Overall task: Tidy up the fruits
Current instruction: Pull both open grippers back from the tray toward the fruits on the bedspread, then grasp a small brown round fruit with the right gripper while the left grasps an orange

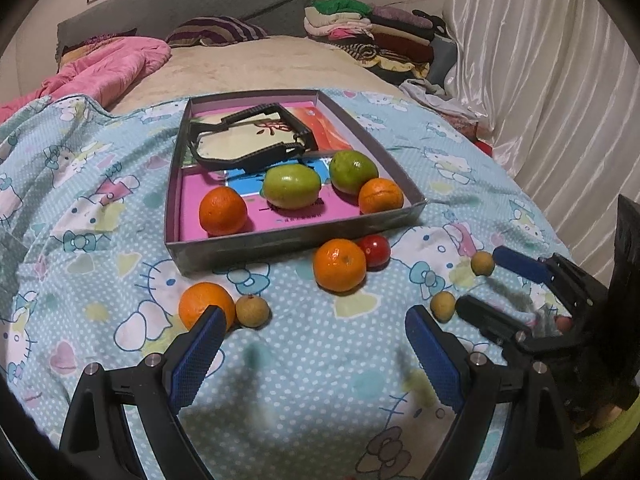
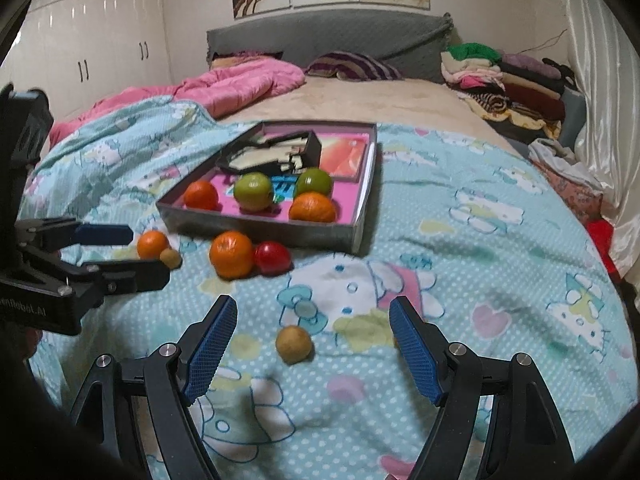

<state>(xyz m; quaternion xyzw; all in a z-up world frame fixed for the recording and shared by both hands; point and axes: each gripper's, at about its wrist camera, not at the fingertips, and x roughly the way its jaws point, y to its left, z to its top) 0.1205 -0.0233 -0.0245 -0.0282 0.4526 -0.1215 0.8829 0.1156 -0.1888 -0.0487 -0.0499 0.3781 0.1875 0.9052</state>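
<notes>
- Blue ribbed pads of the right gripper (image 2: 312, 344) stand wide apart and empty, with a small tan round longan-like fruit (image 2: 293, 344) lying on the quilt between and just ahead of them, touched by neither pad.
- Likewise the left gripper (image 1: 312, 344) is spread wide and holds nothing; its left finger (image 1: 200, 354) sits just in front of a loose orange mandarin (image 1: 206, 306) with a second small tan fruit (image 1: 252, 310) touching that mandarin.
- Further out on the light blue cartoon-print quilt (image 1: 300, 380) lie another mandarin (image 1: 339, 265) against a small red tomato-like fruit (image 1: 375, 251), and two more tan fruits (image 1: 443, 306) near the right tool.
- Beyond them sits the shallow grey cardboard tray with a pink floor (image 1: 296, 240), already holding two mandarins, two green round fruits (image 1: 291, 186) and a black-framed object.
- Judged step: picking a loose fruit to carry into the tray.
- To do it well, the right tool should probably come down so that the tan fruit sits centred between the pads, then close gently; the soft quilt may let a round fruit roll away if one pad nudges it first.
</notes>
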